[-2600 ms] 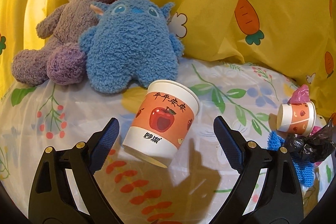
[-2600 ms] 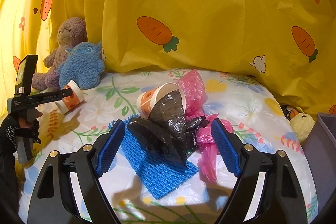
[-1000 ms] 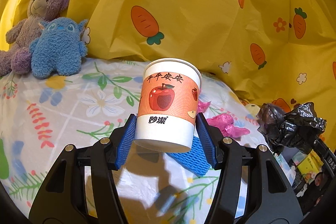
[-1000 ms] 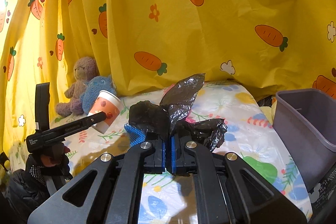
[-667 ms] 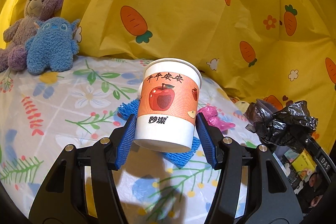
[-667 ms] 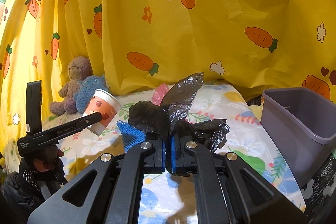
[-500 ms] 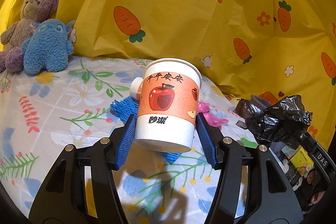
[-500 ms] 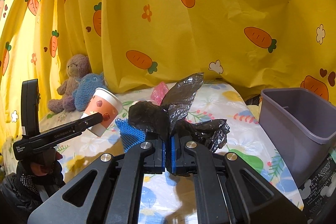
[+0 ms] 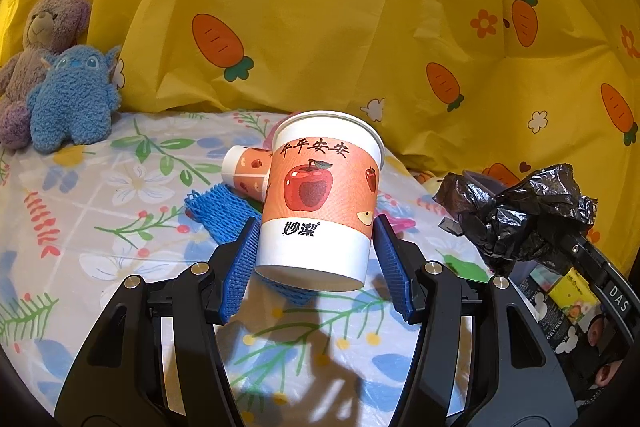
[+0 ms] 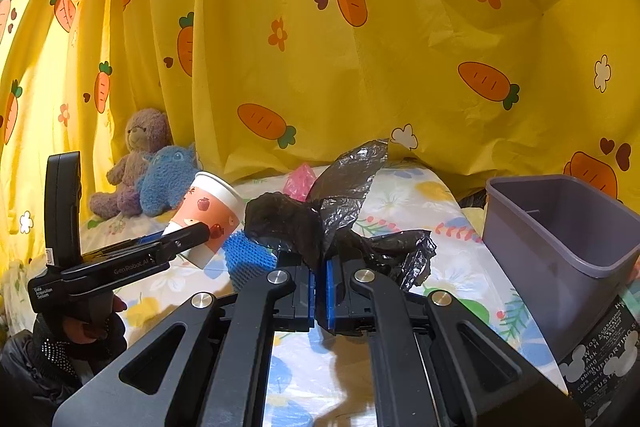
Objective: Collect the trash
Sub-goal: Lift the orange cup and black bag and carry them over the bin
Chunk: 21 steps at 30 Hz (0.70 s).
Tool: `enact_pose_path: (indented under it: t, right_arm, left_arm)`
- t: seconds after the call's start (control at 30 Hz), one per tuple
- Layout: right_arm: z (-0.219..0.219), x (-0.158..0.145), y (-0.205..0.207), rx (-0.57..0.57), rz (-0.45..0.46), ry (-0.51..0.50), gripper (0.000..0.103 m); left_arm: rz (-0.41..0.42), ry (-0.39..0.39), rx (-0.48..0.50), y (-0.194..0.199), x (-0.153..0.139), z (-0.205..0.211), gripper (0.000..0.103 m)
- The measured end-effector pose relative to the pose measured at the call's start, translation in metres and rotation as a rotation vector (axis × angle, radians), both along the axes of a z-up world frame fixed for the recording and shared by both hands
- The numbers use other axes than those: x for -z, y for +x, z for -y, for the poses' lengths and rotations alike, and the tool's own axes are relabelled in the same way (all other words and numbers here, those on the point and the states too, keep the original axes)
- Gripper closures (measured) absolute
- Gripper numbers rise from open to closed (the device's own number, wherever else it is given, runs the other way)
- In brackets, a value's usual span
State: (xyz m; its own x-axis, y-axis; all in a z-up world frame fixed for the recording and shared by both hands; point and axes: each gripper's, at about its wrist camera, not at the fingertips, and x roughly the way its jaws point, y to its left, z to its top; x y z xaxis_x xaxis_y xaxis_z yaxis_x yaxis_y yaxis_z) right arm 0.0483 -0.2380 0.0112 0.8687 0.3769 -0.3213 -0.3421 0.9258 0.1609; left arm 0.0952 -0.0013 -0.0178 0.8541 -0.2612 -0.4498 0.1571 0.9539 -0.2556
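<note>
My left gripper (image 9: 316,255) is shut on an orange and white paper cup (image 9: 320,199) with an apple print, held upright above the bed; it also shows in the right wrist view (image 10: 210,213). My right gripper (image 10: 319,281) is shut on a crumpled black plastic bag (image 10: 332,219), also seen at the right of the left wrist view (image 9: 516,215). A second small paper cup (image 9: 246,173) lies on its side on a blue mesh sleeve (image 9: 216,213). A pink plastic bag (image 10: 300,179) lies behind. A grey bin (image 10: 560,239) stands at the right.
A purple teddy bear (image 9: 44,39) and a blue plush toy (image 9: 74,99) sit at the far left against the yellow carrot curtain (image 9: 320,7). The floral bedsheet (image 9: 100,227) covers the bed. Printed boxes (image 10: 604,355) sit below the bin.
Both grippers have swung right, away from the plush toys, carrying the cup and the black bag. The grey bin has come closer in the right wrist view.
</note>
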Motion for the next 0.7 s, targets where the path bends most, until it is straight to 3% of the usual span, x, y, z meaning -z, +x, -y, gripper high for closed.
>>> enact_pose_path:
  t: [0.37, 0.7]
  right_arm:
    - [0.024, -0.013, 0.0, 0.076, 0.032, -0.003, 0.098]
    - [0.08, -0.039, 0.014, 0.259, 0.098, -0.02, 0.098]
  left_arm:
    - [0.015, -0.013, 0.137, 0.016, -0.017, 0.037, 0.046]
    - [0.061, 0.017, 0.304, 0.049, -0.052, 0.115, 0.046]
